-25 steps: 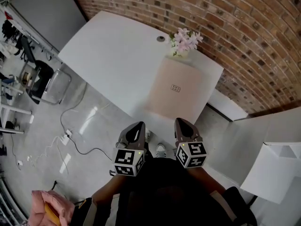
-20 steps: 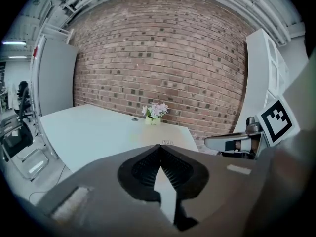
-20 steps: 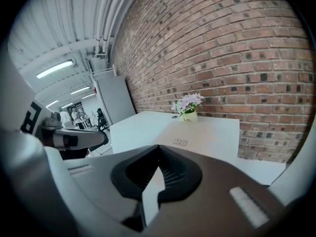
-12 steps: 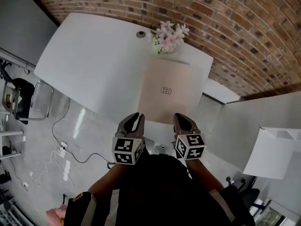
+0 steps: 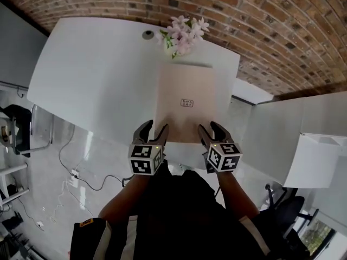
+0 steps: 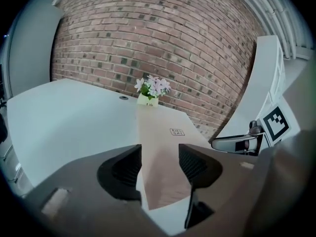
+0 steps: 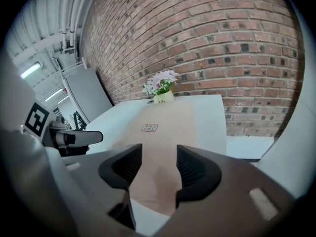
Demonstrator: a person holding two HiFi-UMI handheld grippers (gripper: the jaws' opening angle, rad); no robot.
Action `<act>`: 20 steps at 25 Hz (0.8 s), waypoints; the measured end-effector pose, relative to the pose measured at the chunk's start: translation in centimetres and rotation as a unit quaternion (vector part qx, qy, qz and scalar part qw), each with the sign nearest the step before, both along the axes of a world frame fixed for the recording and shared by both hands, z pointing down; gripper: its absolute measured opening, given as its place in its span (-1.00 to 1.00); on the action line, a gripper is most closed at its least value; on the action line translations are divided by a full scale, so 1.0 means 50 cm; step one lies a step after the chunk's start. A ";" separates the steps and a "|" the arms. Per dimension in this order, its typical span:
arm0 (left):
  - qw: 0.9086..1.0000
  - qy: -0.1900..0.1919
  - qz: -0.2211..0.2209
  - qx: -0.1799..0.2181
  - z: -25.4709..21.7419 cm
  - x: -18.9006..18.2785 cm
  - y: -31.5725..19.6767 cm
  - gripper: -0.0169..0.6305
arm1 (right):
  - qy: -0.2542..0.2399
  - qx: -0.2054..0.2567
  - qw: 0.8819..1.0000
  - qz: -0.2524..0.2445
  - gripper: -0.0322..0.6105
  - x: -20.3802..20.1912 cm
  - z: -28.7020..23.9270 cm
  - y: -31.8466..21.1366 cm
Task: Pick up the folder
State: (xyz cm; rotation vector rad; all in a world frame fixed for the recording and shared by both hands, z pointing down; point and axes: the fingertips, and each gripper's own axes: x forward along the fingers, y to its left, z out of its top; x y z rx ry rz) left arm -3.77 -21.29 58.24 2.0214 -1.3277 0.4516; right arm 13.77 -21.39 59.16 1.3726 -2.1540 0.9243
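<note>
Both tools are over the near edge of the desk (image 5: 92, 75) now, side by side. The folder (image 5: 185, 104) lies flat on the desk's right end, a plain tan sheet with a small printed label (image 5: 187, 103) around its middle. Its long sides run from close to the near edge up towards the far edge, and a strip of bare white desk shows between it and the right edge. At the far edge, just beyond the folder's top, stands a little pot (image 6: 147, 100) of pink flowers (image 5: 183, 32). A round cable hole (image 5: 147, 34) sits just left of it, and the brick wall (image 5: 271, 15) rises behind. The left gripper (image 5: 153, 130) points at the folder's near left corner and its jaws are opening. In its own view there is a clear gap between the ribbed pads (image 6: 129, 168), with the folder's corner lying on the desk below that gap and nothing pinched. The right gripper (image 5: 211, 130) sits at the near right part of the folder and its jaws are also opening. Its view shows the two pads (image 7: 190, 168) apart, with tan folder surface running away through the gap and no pad pressing on it. Each gripper catches the other at the side of its view. The folder is flat on the desk and not lifted. Down on the floor to the left, a chair (image 5: 40, 129) and a trailing cable (image 5: 81, 172) are in shot.
</note>
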 end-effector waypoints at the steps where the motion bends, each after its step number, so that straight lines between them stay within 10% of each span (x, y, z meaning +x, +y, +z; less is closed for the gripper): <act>1: 1.000 0.001 0.003 -0.005 0.008 0.002 -0.006 -0.18 | -0.001 -0.005 1.000 0.006 -0.20 0.006 0.007 -0.005; 20: 0.997 0.017 0.041 -0.069 0.114 0.035 -0.053 0.14 | -0.047 -0.075 0.996 0.007 0.24 0.021 0.093 -0.031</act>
